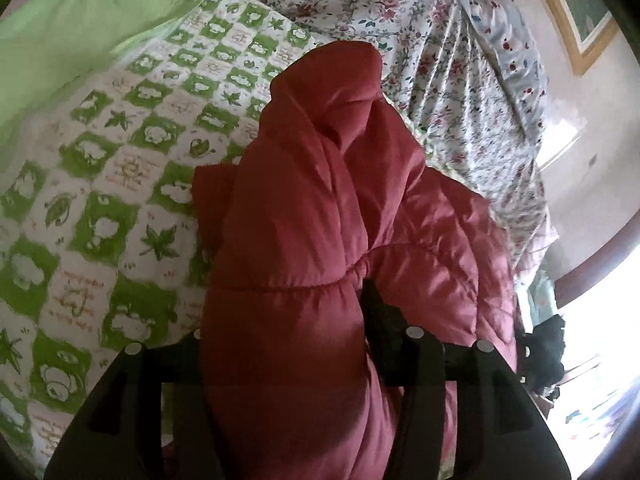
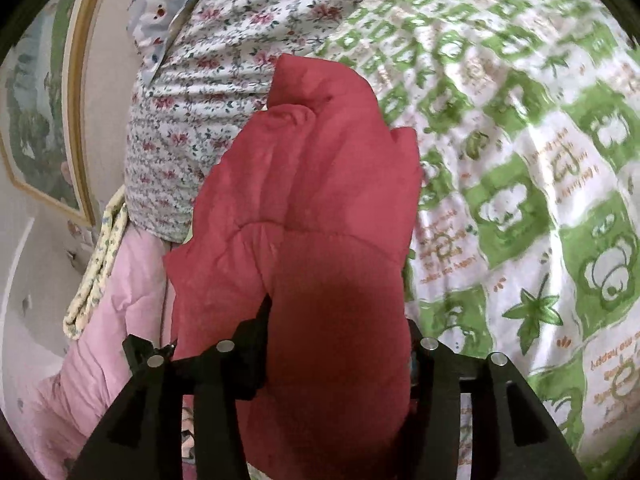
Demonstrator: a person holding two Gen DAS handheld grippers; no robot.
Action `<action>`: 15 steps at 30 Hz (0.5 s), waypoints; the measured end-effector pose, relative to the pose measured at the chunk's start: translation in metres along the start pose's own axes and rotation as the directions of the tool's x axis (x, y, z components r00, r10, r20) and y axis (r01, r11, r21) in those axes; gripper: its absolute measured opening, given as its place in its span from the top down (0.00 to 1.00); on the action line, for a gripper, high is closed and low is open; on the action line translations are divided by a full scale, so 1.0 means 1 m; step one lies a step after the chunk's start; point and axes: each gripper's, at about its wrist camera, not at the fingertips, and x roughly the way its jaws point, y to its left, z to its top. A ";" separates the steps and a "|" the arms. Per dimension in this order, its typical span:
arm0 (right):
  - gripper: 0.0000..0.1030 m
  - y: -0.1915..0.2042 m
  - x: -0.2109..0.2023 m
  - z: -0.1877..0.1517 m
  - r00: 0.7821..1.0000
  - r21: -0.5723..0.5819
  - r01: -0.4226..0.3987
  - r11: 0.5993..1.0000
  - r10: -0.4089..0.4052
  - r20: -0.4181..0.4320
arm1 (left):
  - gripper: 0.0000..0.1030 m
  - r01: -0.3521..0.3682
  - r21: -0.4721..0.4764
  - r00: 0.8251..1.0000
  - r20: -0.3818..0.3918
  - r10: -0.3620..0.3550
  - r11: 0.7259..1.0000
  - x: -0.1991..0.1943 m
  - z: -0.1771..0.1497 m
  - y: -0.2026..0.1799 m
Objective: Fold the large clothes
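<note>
A red padded jacket [image 1: 320, 184] lies bunched in thick folds on the green-and-white patterned bedspread [image 1: 104, 184]. In the left wrist view, a puffy fold fills the gap of my left gripper [image 1: 288, 300]; its right finger [image 1: 374, 304] digs into a gathered seam, and the other finger is hidden behind the fabric. Seen from the right wrist, the same jacket [image 2: 320, 184] bulges between the jaws of my right gripper [image 2: 338, 312]. The left finger [image 2: 260, 320] there presses into the cloth, while the right finger barely shows at the fold's edge.
A floral quilt [image 1: 440, 60] is heaped along the wall behind the jacket, beside a green pillow [image 1: 72, 20]. A pink blanket [image 2: 112, 320] and a yellow floral cloth [image 2: 96, 272] lie at the bed's edge. A framed picture [image 2: 40, 120] hangs on the wall.
</note>
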 end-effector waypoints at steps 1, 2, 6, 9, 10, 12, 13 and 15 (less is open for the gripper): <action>0.50 -0.001 0.001 0.000 1.000 0.007 0.002 1.000 -0.002 0.001 | 0.50 -0.004 -0.002 1.000 -0.001 0.004 1.000 0.002 0.001 0.001; 0.49 0.000 0.002 0.001 1.000 0.009 0.008 1.000 -0.008 0.002 | 0.47 -0.013 -0.003 1.000 0.000 0.013 1.000 0.003 0.001 0.002; 0.39 0.005 0.004 0.001 0.997 -0.008 0.070 0.998 -0.070 0.013 | 0.41 -0.074 0.010 0.997 0.021 0.074 0.997 -0.002 0.000 -0.003; 0.36 0.009 0.003 0.001 0.995 -0.019 0.099 0.995 -0.099 0.019 | 0.33 -0.141 0.014 0.989 0.057 0.140 0.990 -0.014 -0.002 -0.010; 0.36 0.010 0.003 0.001 0.994 -0.020 0.107 0.994 -0.107 0.021 | 0.31 -0.167 0.012 0.983 0.073 0.166 0.986 -0.018 -0.002 -0.012; 0.33 0.011 0.003 0.001 0.992 -0.022 0.120 0.993 -0.120 0.028 | 0.29 -0.232 0.012 0.965 0.126 0.229 0.973 -0.031 -0.002 -0.018; 0.32 0.012 0.003 0.001 0.990 -0.025 0.134 0.991 -0.134 0.033 | 0.29 -0.276 0.012 0.949 0.158 0.271 0.961 -0.039 -0.001 -0.022; 0.29 0.013 0.003 0.001 0.988 -0.028 0.149 0.988 -0.148 0.037 | 0.29 -0.358 0.003 0.913 0.211 0.349 0.934 -0.051 0.002 -0.027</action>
